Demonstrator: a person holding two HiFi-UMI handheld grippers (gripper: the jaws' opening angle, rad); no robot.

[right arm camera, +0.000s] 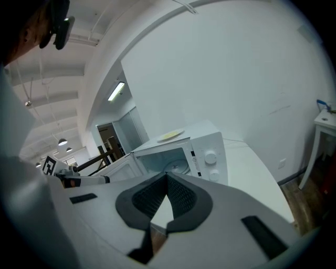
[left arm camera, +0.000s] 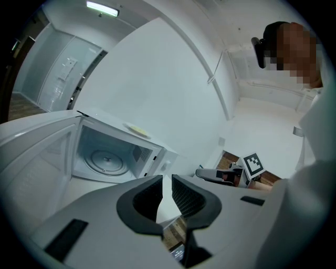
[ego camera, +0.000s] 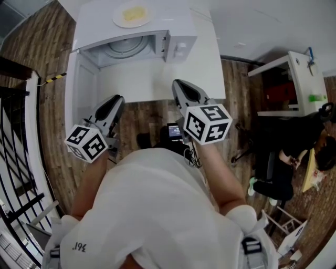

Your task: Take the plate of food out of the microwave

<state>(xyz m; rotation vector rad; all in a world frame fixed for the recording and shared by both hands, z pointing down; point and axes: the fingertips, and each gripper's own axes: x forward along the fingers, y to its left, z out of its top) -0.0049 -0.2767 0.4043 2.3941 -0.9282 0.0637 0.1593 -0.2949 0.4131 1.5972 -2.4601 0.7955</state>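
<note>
Head view shows both grippers held in front of the microwave, near the desk's front edge. The left gripper has its fingers slightly apart with nothing between them. The right gripper has its fingers pressed together, empty. The microwave's door hangs open, showing the turntable. The plate of food sits on top of the microwave.

Illumination is bright and even in all three views, supplied by long fluorescent ceiling strip lights. The glossy white table and the pale walls are close to washed out, and shadows are soft and faint. Both gripper views show heavy wide-angle bending, black vignetted corners and a soft near foreground, while the head view bows the dark wood-plank floor at its edges.
</note>
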